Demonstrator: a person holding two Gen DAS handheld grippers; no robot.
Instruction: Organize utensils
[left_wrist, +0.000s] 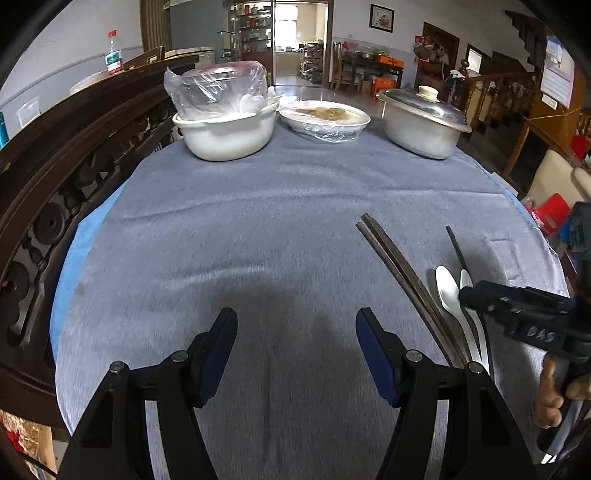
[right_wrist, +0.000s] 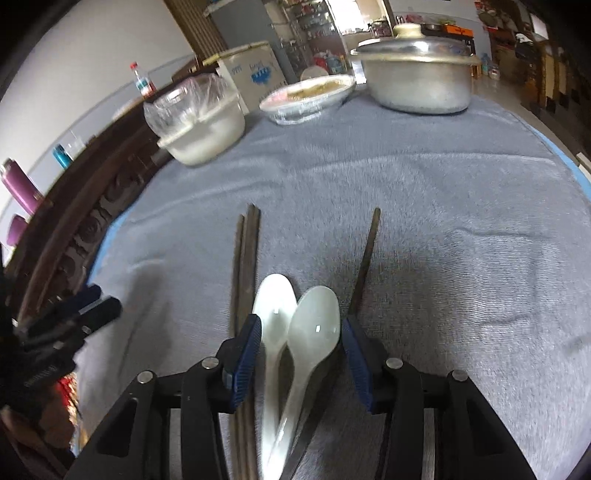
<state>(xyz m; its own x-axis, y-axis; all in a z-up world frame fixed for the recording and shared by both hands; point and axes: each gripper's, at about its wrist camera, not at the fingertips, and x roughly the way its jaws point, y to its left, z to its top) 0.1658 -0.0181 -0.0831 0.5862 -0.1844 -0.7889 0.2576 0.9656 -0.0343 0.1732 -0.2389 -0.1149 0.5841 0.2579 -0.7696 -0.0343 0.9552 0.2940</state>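
Sorting looks barely begun: beside the two white spoons (right_wrist: 295, 332), chopsticks (right_wrist: 243, 266) lie loose on the bench (right_wrist: 443, 221); the right gripper (right_wrist: 301, 350) straddles the spoons half-open, not visibly clamping, and the left gripper (left_wrist: 295, 350) gapes empty.

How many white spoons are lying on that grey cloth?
2. Both spoons lie side by side between the right gripper's open fingers: one spoon nearer the paired chopsticks, the other spoon nearer the lone chopstick.
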